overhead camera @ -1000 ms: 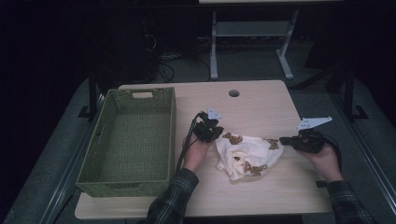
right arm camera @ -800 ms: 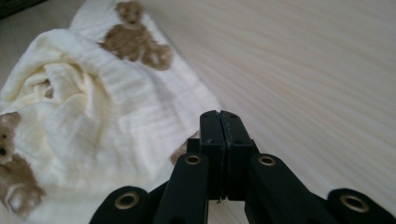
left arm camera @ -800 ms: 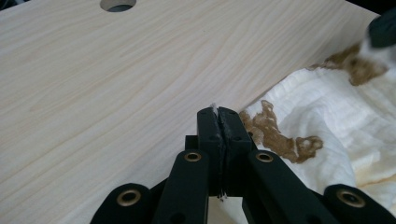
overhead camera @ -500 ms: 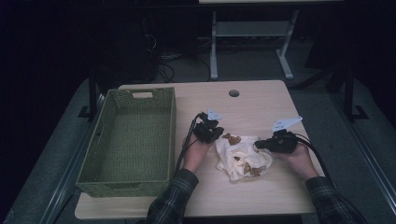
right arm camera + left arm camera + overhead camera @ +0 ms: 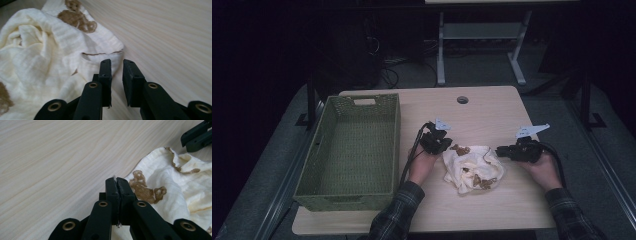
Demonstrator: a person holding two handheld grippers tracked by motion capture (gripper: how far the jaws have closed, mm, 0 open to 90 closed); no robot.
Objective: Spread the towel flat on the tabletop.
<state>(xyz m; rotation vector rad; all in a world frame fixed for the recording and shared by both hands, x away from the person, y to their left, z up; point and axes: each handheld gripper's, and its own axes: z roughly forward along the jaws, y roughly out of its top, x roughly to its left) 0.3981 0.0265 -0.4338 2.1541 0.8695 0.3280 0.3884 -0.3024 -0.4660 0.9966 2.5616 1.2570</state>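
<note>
The cloth (image 5: 473,168) with little brown bears lies bunched up on the table (image 5: 492,112), right of the green basket (image 5: 350,150). The left gripper (image 5: 443,148) pinches the cloth's left edge tight. The right gripper (image 5: 500,151) has just been opening, nothing between its jaws, just beside the cloth's right edge.

High view: dim, surroundings near-black, edges perhaps slightly softened. Gripper views: bright, evenly lit, soft shadows, lower foreground blurred.
</note>
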